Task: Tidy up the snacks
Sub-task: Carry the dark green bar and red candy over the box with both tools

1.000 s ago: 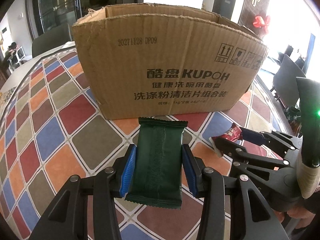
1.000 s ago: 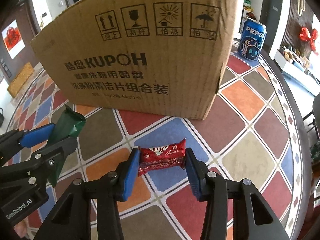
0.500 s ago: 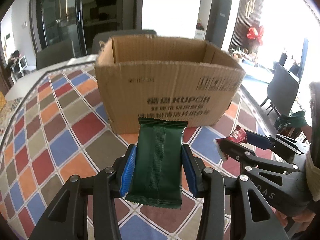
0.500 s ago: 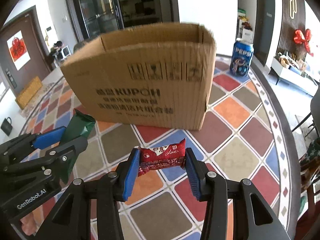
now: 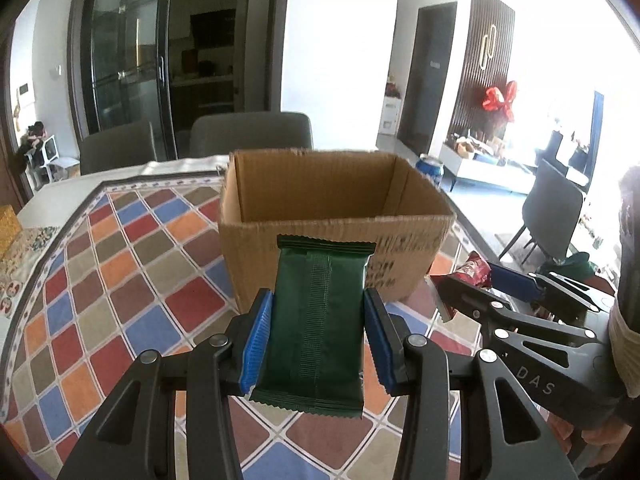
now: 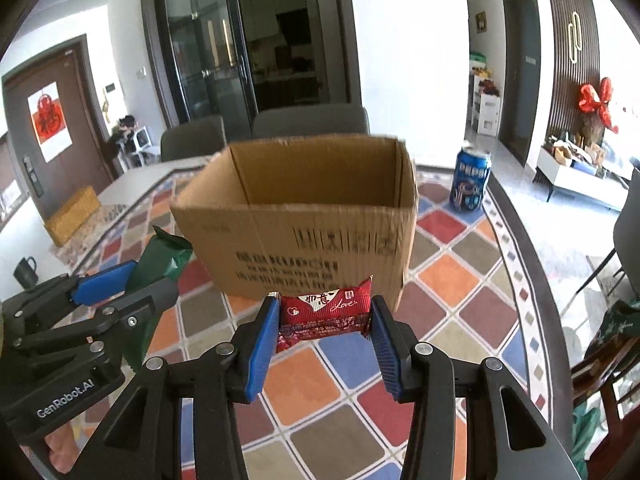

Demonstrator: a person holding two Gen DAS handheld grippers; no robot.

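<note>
Now two grippers holding two snacks, one each, above checkered table (image 6: pixel 448 272) before one open box (image 6: pixel 304 216). Left gripper (image 5: pixel 318 336) clenching green pack (image 5: pixel 316 328), upright, crimped ends, ribbed centre seam. Right gripper (image 6: pixel 324 328) clenching red pack (image 6: pixel 326 312), crosswise, white label reading "Love". One blue can (image 6: pixel 470 180) standing right of box.

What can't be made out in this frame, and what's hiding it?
- Floor of the cardboard box: both wrist views, hidden behind its near wall, so any contents can't be seen.
- Print on the box front: motion-blurred in both views, unreadable.
- Green snack packet in the left tongs: only its seamed back shows, no label.
- Blue can: brand text too blurred.
</note>
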